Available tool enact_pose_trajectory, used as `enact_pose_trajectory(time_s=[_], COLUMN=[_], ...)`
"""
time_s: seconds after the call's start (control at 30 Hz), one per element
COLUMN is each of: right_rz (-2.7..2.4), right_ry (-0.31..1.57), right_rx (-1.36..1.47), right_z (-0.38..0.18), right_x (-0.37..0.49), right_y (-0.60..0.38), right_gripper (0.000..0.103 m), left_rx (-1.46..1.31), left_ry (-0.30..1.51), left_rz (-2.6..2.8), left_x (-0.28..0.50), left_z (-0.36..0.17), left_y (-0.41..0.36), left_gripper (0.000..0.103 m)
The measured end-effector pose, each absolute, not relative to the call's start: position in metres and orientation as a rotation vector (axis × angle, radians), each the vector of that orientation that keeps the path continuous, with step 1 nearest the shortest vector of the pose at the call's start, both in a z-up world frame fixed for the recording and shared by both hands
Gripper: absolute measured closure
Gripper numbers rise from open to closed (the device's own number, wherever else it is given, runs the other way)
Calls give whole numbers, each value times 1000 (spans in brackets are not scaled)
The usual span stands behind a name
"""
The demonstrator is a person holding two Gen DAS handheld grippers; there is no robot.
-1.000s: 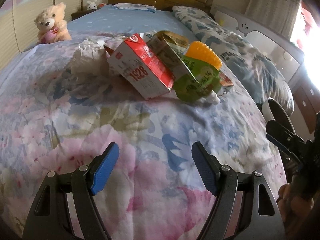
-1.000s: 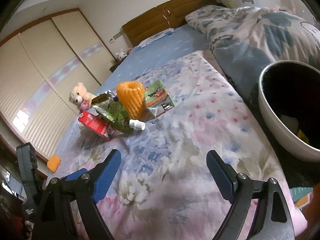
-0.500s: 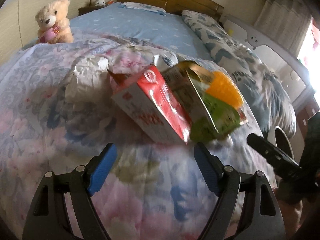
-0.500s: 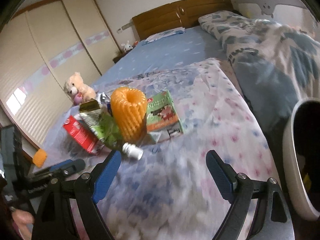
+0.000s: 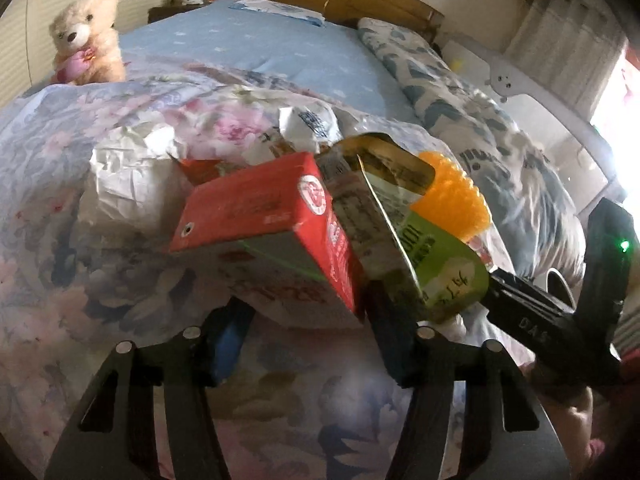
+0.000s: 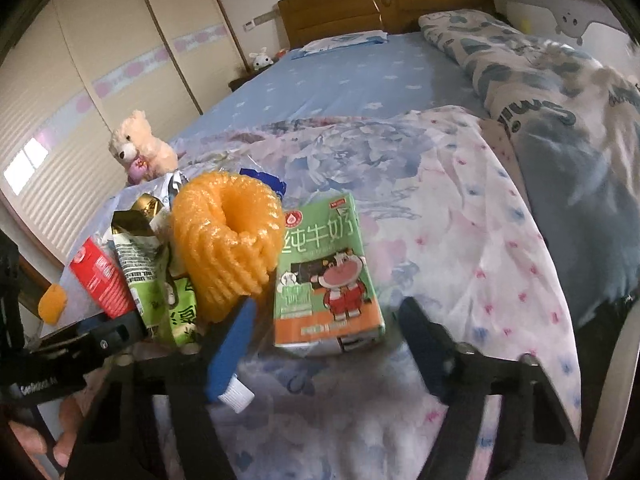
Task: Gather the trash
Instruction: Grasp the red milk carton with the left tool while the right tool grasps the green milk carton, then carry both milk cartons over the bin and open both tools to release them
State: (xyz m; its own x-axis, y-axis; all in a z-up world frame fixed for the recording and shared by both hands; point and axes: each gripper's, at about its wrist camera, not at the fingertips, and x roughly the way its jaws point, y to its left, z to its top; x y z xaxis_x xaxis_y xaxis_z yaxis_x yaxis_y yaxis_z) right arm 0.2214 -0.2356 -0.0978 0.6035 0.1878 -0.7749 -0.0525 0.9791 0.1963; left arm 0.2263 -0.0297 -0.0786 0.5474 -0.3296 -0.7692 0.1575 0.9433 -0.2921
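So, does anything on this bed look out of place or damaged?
Yes. A heap of trash lies on the floral quilt: a red carton tilted on one edge, a torn-open green pouch, crumpled paper and an orange foam net.

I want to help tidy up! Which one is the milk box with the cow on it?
Look at the big bed with the flowery quilt; a little heap of trash lies on it. At the heap's right edge, next to the orange foam net, lies the green milk carton, flat on the quilt. It is the only one with a cartoon cow on it; the other box is red.
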Motion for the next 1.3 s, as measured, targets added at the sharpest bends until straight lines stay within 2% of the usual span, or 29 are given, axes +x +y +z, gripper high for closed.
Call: enact_pose_trajectory(time_s=[0.47,1.0,1.03,1.07,1.3], right_rz=[101,44,36,27,-1], right_ry=[866,798,795,792,768], right_rx=[272,351,354,358,382], right_z=[-86,-63,-63,-62,-57], right_x=[159,89,85,80,57], right_y=[-262,-290,-293,-295,-310], right_gripper=[50,51,51,51,51], left_rx=[-157,-49,-45,-38,7], left_ry=[914,907,907,908,906], left_rz=[-344,-539,-544,-550,-593], left_x=[177,118,116,114,103], left_z=[-66,-52,-53,-52,-49], left_y=[-26,-86,-88,-92,-116], left_gripper=[48,49,50,56,56])
